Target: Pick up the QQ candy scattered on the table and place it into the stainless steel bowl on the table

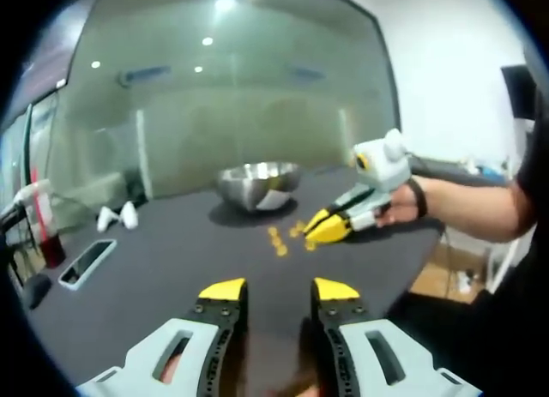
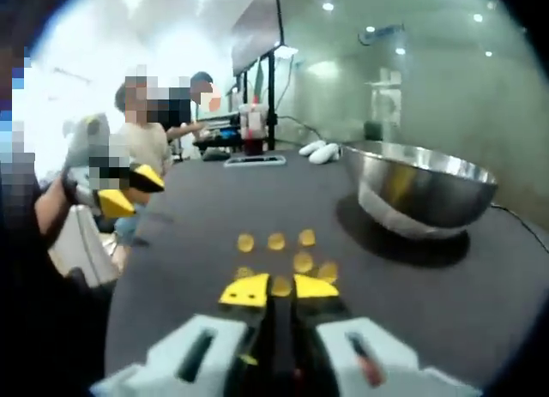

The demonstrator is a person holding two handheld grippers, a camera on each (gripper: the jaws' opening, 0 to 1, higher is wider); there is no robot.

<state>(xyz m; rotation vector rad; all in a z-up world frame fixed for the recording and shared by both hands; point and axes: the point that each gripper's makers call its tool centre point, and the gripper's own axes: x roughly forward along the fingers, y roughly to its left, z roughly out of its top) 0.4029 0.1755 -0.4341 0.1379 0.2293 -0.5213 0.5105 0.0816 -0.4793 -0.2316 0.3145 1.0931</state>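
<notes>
In the left gripper view, the left gripper point(image 1: 279, 290) hangs above the dark table point(image 1: 154, 268), its yellow-tipped fingers point(image 1: 223, 289) spread wide with nothing between them. Across the table, the right gripper point(image 1: 328, 227) is low over the QQ candy point(image 1: 276, 240), a loose cluster of yellow pieces lying a little in front of the stainless steel bowl point(image 1: 257, 184); a phone point(image 1: 86, 263) and white earbuds point(image 1: 117, 215) lie off to the side. Over to the right gripper view: the right gripper point(image 2: 279, 290) has its fingers point(image 2: 246, 289) drawn nearly together, and one yellow candy point(image 2: 280, 286) sits right at the tips, though whether it is actually pinched cannot be told. The rest of the candy lies just beyond, with the bowl point(image 2: 420, 187) near on the right and the left gripper point(image 2: 129, 191) off to the left. The step looks like a single-piece pick. Done well, that calls for a firm squeeze centred on the one piece, a straight lift clear of its neighbours, then a carry over the bowl's rim before release, so nothing bounces out.
</notes>
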